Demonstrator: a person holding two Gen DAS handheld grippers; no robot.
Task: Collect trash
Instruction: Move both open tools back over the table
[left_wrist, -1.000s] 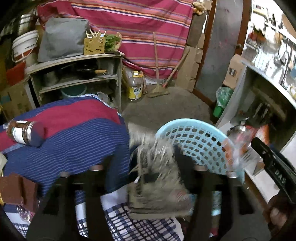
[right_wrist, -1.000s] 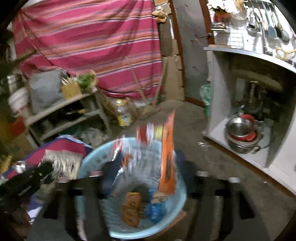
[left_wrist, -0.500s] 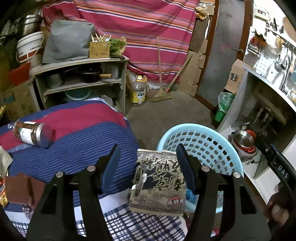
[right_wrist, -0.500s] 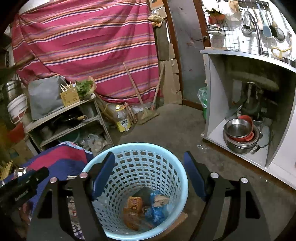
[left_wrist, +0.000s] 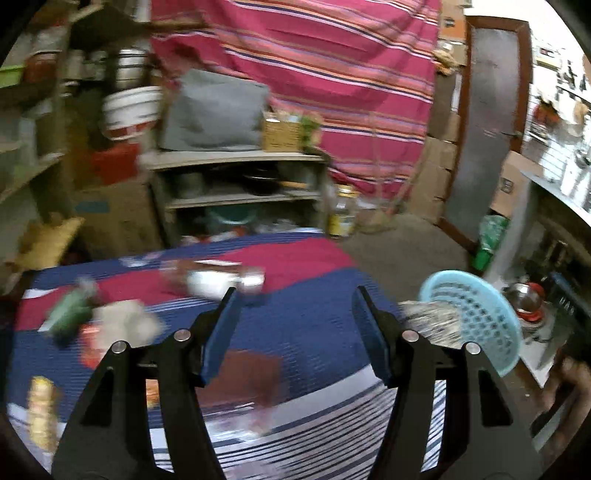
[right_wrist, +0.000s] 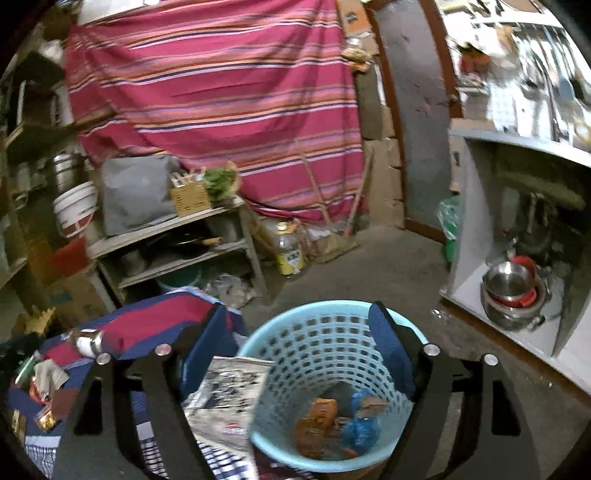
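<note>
1. The grey printed wrapper (right_wrist: 229, 391) leans on the near-left rim of the light-blue perforated plastic basket (right_wrist: 325, 332), not inside; a nudge could tip it onto the striped cloth.
2. Left gripper (left_wrist: 295, 325) jaws stand apart, empty; right gripper (right_wrist: 295, 354) jaws are opening, empty.
3. Litter on the tabletop's left is blurred (kinds unclear).

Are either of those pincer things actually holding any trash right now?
No. The left hand-held gripper is open over the striped blanket with nothing between its fingers. The right hand-held gripper is opening above the blue basket, also empty.
</note>
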